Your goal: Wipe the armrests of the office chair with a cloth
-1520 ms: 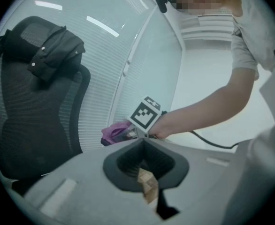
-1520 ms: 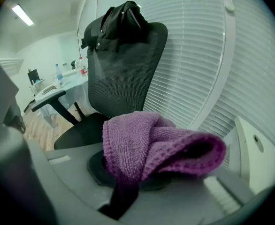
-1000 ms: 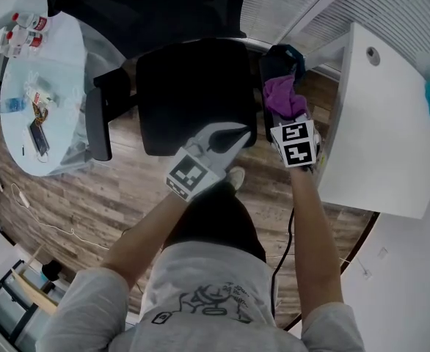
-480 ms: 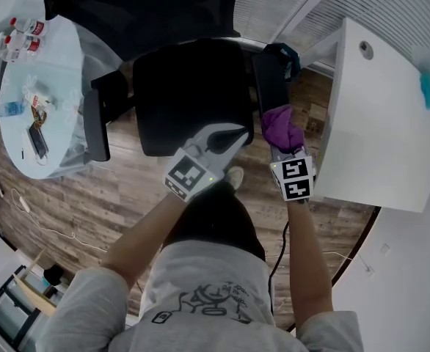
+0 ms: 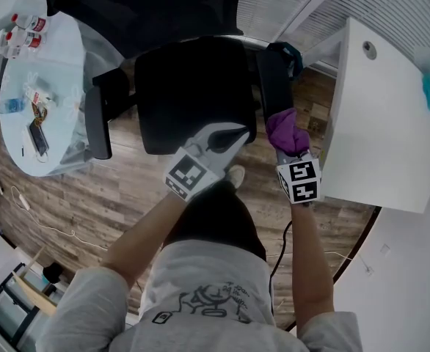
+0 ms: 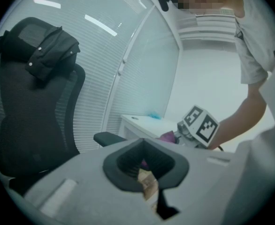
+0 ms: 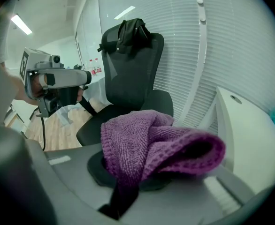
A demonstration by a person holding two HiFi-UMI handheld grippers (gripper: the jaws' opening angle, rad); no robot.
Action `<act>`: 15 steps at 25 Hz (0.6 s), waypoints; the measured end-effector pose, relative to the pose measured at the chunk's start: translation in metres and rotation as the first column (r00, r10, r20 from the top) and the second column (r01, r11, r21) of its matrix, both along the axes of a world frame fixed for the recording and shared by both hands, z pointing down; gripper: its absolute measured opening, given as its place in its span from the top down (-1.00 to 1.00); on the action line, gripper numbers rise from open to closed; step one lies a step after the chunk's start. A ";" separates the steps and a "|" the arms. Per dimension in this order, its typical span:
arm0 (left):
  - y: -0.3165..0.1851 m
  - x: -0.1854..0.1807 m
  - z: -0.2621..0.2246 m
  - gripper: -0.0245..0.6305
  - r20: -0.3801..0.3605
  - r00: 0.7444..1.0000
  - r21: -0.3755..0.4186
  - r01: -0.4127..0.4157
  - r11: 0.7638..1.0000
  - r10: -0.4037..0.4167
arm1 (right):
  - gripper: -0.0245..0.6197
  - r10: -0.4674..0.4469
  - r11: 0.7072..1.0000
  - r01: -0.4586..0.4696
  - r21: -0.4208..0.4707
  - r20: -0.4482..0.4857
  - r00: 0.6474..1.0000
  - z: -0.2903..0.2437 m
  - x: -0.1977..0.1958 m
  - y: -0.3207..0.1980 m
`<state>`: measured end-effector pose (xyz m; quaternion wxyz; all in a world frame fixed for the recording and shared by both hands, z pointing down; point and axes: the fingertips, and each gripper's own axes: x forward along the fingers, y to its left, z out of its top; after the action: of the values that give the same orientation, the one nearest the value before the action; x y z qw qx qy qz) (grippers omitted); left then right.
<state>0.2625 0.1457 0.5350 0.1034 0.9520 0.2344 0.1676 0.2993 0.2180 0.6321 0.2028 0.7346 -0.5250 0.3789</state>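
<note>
1. The right gripper [image 7: 128, 184] has its jaws clamped on a purple cloth [image 7: 151, 144], which lies at the front end of the office chair's [image 5: 193, 94] right armrest [image 5: 272, 79].
2. The left gripper [image 6: 149, 175], jaws together on nothing, hovers by the chair seat's front edge.
3. Left of the chair, bottles [image 5: 23, 34] on a round table [image 5: 68, 64] carry red labels, too small to read.

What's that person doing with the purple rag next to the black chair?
A person is cleaning the office chair. Their right claw is shut on a purple cloth, held at the front end of one armrest. The left claw is shut and empty, hovering over the front edge of the office chair.
</note>
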 end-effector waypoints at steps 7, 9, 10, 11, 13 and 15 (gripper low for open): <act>-0.004 -0.005 0.002 0.93 0.006 1.000 -0.005 0.003 1.000 -0.003 | 0.81 -0.001 1.000 0.001 0.022 0.006 1.000 0.003 0.027 -0.020; -0.005 -0.005 0.002 0.92 0.004 1.000 -0.007 0.007 1.000 -0.007 | 0.81 -0.009 1.000 0.009 0.011 -0.008 1.000 0.005 0.039 -0.030; -0.006 -0.004 0.002 0.92 0.003 1.000 -0.007 0.009 1.000 -0.009 | 0.81 -0.014 1.000 0.014 0.004 -0.012 1.000 0.006 0.045 -0.036; -0.008 -0.004 0.002 0.93 0.002 1.000 -0.009 0.011 1.000 -0.011 | 0.81 -0.020 1.000 0.020 -0.002 -0.014 1.000 0.006 0.051 -0.042; -0.010 -0.005 0.003 0.92 0.003 1.000 -0.011 0.015 1.000 -0.015 | 0.81 -0.031 0.999 0.031 -0.012 -0.017 0.999 0.008 0.062 -0.054; -0.013 -0.005 0.005 0.93 0.005 1.000 -0.014 0.018 1.000 -0.018 | 0.81 -0.041 0.999 0.041 -0.019 -0.018 0.999 0.010 0.073 -0.066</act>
<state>0.2575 0.1330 0.5398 0.1120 0.9529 0.2266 0.1673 0.3721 0.1517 0.6419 0.2222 0.7253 -0.5345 0.3726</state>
